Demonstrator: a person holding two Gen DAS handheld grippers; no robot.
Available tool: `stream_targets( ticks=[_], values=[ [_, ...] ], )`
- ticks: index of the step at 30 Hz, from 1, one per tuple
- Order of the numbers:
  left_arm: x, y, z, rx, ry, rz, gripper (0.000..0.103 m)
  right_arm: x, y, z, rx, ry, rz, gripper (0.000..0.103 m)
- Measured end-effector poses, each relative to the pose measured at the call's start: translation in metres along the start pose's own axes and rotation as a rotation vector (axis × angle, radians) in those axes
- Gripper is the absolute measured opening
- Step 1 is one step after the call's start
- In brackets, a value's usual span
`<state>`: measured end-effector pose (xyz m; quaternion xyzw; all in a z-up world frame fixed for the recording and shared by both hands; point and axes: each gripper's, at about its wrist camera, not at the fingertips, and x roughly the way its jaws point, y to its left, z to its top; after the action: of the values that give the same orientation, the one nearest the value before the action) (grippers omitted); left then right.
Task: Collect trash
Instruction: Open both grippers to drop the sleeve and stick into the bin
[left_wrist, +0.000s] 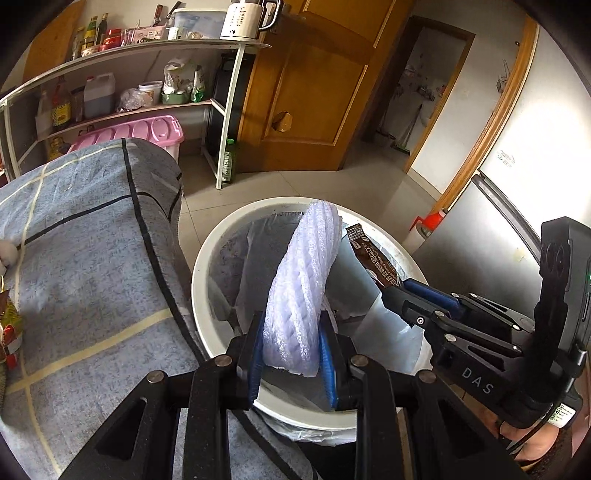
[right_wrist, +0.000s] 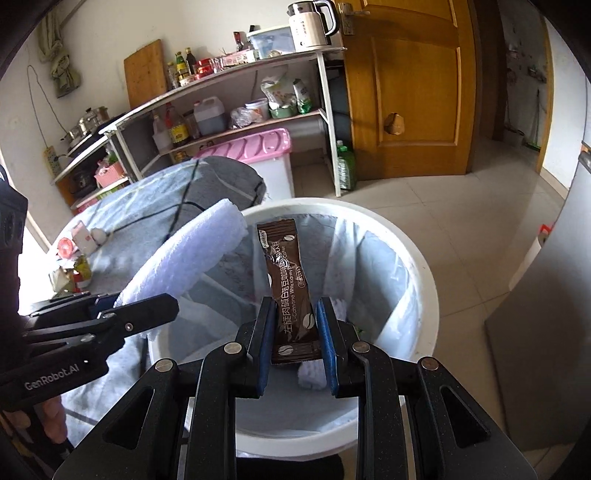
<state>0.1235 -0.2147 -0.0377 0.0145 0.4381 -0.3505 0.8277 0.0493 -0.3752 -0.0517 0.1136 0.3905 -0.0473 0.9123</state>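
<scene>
We held the foam netting (left_wrist: 301, 291) in the left claw (left_wrist: 291, 354) and the coffee sachet (right_wrist: 291, 291) in the right claw (right_wrist: 295, 347), both clamped, low-centre over the bin (right_wrist: 424, 266); crowded claws could knock either outside.

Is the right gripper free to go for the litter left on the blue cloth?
Probably not yet: the right gripper is shut on a brown sachet above the bin. The litter lies off to the side, untouched.

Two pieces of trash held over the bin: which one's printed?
The brown coffee sachet in the right gripper. The left gripper's white foam net is plain, unprinted mesh.
</scene>
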Motion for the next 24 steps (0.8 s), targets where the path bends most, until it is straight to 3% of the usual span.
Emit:
stream_targets(
  ticks=[4,8,10,22,24],
  values=[
    [0.004,0.001,-0.001,0.007,0.011,0.013,0.029,0.008,-0.002,-0.001,-0.007,0.029,-0.014,0.025],
    [0.005,0.005,0.0,-0.015,0.018,0.016,0.046,0.01,0.001,-0.002,-0.014,0.032,-0.025,0.033],
    [0.001,0.006,0.0,-0.018,0.007,0.02,0.049,0.01,0.002,-0.002,-0.017,0.034,-0.027,0.037],
    [-0.034,0.021,-0.01,-0.039,-0.052,0.025,0.05,-0.002,0.028,-0.001,-0.038,-0.005,0.026,0.037],
    [-0.046,0.027,-0.016,-0.036,-0.073,0.058,0.051,-0.002,0.036,-0.001,-0.049,-0.011,0.042,0.037]
  ],
)
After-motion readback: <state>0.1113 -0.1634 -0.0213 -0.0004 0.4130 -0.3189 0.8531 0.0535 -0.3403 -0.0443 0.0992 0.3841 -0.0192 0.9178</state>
